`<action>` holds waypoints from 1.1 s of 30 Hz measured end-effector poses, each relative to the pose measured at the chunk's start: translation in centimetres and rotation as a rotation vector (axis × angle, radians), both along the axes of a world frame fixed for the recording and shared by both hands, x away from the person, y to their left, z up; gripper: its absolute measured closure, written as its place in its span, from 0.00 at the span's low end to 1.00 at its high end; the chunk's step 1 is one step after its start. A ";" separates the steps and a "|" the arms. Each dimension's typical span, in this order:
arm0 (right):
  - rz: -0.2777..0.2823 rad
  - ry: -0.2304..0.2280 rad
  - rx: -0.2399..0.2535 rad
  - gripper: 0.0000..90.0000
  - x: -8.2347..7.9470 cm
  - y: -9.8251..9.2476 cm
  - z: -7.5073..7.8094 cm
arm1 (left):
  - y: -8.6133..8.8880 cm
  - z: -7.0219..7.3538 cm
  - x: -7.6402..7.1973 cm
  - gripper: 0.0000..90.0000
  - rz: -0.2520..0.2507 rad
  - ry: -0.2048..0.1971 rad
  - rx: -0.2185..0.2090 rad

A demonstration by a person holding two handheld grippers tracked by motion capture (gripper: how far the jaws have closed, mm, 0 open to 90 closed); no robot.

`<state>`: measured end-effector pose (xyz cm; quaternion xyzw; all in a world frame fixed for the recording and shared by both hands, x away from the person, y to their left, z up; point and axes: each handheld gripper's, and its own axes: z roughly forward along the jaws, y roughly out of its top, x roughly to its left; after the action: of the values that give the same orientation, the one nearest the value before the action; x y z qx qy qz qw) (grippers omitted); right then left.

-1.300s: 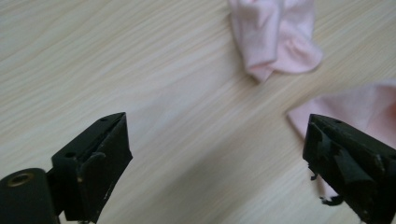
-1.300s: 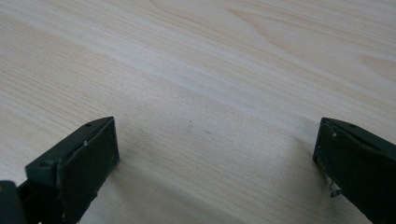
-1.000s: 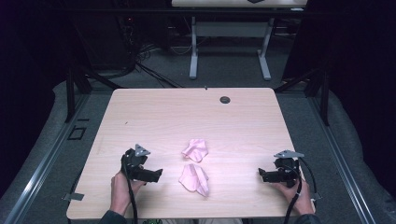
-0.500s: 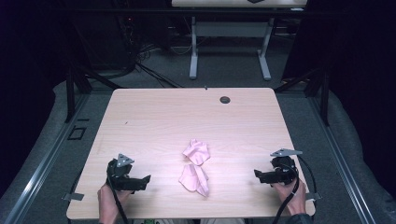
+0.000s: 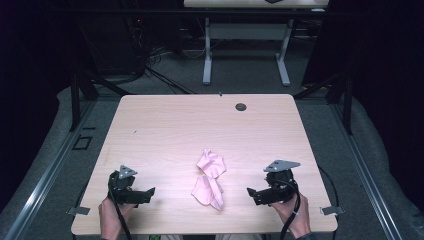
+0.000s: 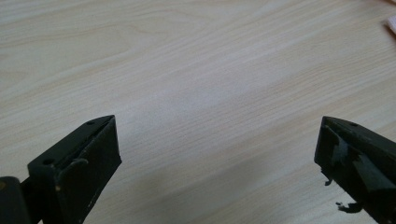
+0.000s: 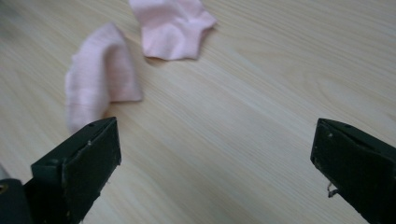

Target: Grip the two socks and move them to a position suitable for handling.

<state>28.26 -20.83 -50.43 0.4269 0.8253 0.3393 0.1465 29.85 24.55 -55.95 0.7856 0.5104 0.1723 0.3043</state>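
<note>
Now left gripper (image 5: 150, 192) drawn back, farther from pink cloth (image 5: 210, 178), empty

Lay open and bare between the crumpled pink cloth (image 5: 210, 178) and each gripper on the light wooden table (image 5: 200, 125). Stood nothing between the wide-spread jaws of the left gripper (image 6: 217, 149) or right gripper (image 7: 215, 149). Sat a small dark round grommet (image 5: 241, 106) far back, well apart.
</note>
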 end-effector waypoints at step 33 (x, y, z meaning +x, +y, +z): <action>0.364 0.023 -0.052 0.27 -0.5 14.8 0.0 | 0.4 -1.0 -0.3 0.00 0.012 0.016 -0.016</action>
<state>27.81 -6.01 -50.47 0.2704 0.8990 0.3340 0.0843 29.56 24.90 -56.90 0.7815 0.5188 0.1636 0.3056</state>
